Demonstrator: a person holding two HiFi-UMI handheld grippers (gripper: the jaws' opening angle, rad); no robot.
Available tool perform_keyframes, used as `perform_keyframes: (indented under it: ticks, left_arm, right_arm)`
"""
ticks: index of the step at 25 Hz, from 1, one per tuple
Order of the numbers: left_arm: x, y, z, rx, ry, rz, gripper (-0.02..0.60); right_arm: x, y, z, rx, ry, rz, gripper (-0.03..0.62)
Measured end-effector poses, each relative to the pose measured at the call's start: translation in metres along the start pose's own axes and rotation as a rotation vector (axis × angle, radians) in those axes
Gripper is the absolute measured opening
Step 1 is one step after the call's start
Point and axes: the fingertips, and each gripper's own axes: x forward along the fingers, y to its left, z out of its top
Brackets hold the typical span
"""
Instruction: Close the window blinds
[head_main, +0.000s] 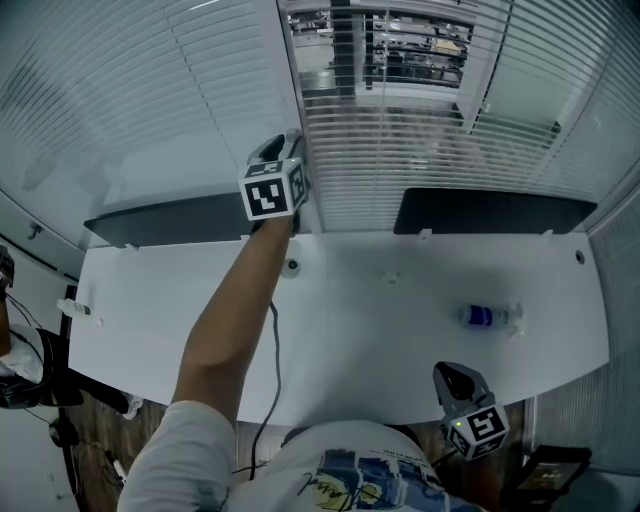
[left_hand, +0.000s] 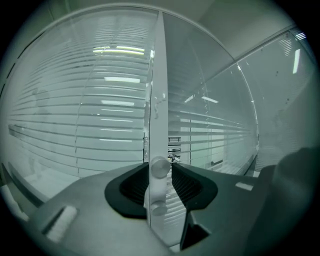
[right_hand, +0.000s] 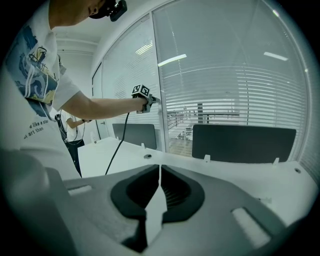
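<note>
Blinds (head_main: 420, 165) hang just beyond the far edge of the white desk (head_main: 380, 330), against the glass, with two dark panels below them. The person's left arm reaches straight across the desk. The left gripper (left_hand: 159, 175) is at the white window post (left_hand: 157, 75), its jaws spread either side of a round knob (left_hand: 160, 167). The right gripper (right_hand: 159, 172) is low at the desk's near edge, jaws pressed together on nothing.

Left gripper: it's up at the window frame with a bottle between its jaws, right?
Not quite. The left gripper is up at the window frame, but a round white knob stands between its jaws, not a bottle; the left gripper view shows it. The bottle is on the desk.
</note>
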Motion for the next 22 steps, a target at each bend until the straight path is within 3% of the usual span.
perform_keyframes:
  ticks: [11,22]
  left_arm:
    - [-0.050,0.010,-0.013,0.027,0.014,-0.034,0.123]
    - [-0.129,0.013,-0.016,-0.020,-0.010,-0.105,0.021]
  right_arm:
    - [0.005,0.026,0.015,-0.037,-0.006,0.034,0.012]
    - [0.015,0.066,0.032,-0.091,-0.050,0.087,0.012]
